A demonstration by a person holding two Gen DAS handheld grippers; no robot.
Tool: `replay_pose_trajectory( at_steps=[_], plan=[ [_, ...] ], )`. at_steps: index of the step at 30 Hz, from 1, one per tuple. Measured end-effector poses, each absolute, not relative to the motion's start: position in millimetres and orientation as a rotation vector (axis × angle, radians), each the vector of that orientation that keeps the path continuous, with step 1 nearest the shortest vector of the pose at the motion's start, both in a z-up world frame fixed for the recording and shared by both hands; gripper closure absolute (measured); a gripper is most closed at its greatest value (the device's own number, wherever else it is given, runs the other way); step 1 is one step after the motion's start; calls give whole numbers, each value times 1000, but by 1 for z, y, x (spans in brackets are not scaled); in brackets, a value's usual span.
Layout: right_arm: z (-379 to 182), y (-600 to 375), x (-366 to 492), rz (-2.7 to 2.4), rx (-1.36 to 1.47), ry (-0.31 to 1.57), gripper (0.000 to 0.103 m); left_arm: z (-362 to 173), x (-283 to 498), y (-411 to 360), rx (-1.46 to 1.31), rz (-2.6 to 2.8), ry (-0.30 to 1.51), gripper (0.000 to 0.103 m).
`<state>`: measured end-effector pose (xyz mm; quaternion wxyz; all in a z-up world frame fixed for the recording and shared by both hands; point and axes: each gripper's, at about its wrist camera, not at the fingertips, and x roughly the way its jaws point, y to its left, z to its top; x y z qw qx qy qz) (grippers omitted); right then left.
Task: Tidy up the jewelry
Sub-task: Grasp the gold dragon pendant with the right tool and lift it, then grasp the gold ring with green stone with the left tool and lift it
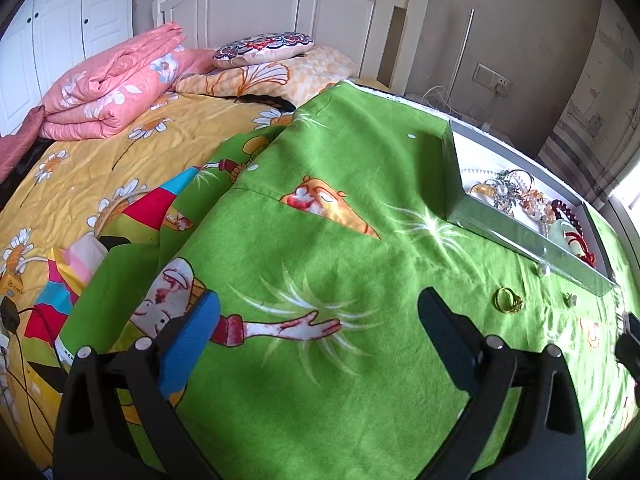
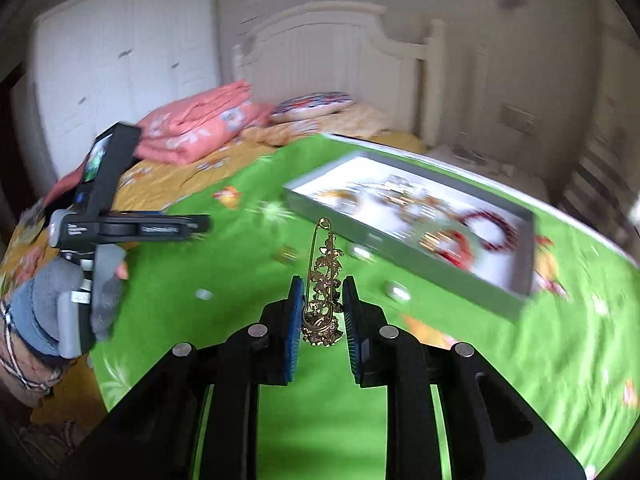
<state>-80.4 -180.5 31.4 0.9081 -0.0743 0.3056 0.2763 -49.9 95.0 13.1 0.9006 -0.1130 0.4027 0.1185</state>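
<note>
We see a bed draped in a bright green cartoon-print cloth (image 1: 320,240), and on it a shallow grey rectangular cardboard tray with a white lining (image 2: 400,252), our landmark here. Inside the tray lie beaded bracelets, a dark red bead string and glittering pieces, all heaped together.

Our right gripper (image 2: 322,308) holds an ornate gold-coloured metal brooch shaped like a large safety pin with filigree leaves (image 2: 323,280). The blue-padded fingers (image 2: 297,320) stand narrowly apart and press on the brooch's lower end, and its long pin rises upright between them, lifted clear of the cloth on the near side of the tray.

Our left gripper (image 1: 320,312) hangs over the cloth to the left of the tray, its fingers wide apart and holding nothing.

Just in front of the tray's near wall lie a small gold ring (image 1: 509,300), a pale pearl-like bead (image 1: 543,269) and a tiny pale earring (image 1: 571,300).

We judge the brooch to be light, stiff and slick, with thin filigree that may bend and a sharp pin. The broad ornate base seems the safest place to grip. Held so low, it may pivot or slip
</note>
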Motion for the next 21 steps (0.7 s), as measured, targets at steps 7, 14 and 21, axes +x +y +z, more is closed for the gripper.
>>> replay_pose_trajectory(
  at_steps=[7,14,21],
  plan=[
    [14,-243,-74,479,-2,673,82,11,-46,95,-220,259,866,5],
    [11,-253,-69,495,66,690,82,24,-46,56,-177,168,866,5],
    [12,-254,-70,498,80,685,82,12,-26,-20,-81,119,914,24]
  ],
)
